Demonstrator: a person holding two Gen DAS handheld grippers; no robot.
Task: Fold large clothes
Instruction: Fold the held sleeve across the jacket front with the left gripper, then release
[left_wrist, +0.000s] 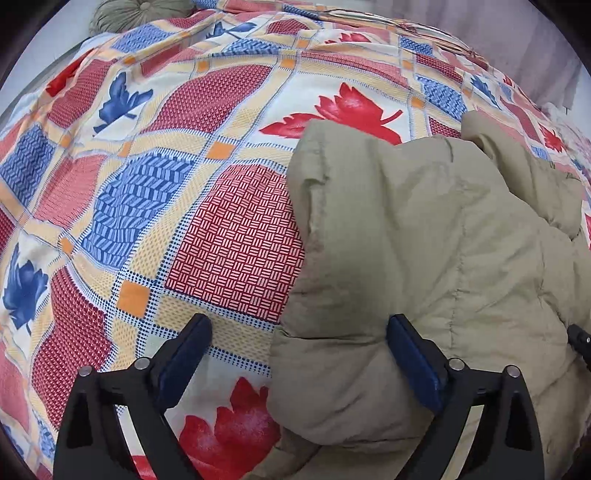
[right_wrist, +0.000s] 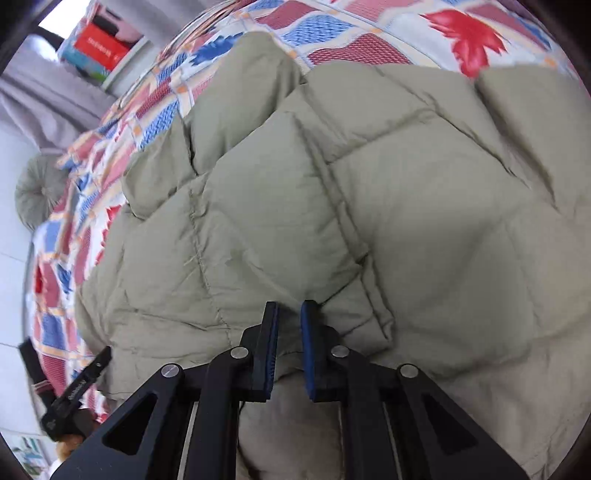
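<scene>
A khaki quilted puffer jacket (right_wrist: 332, 206) lies on the bed over a patchwork-print bedspread (left_wrist: 147, 192). We hold our left gripper (left_wrist: 299, 343) wide apart, straddling the jacket's edge, ready to pinch. Our right gripper (right_wrist: 289, 325), nearly closed, appears to nip a fold of the jacket so that the bulky fabric can be lifted over.

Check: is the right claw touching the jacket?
Touching. The right wrist view shows the right claw nearly shut, olive jacket fabric pinched between its pads.
</scene>
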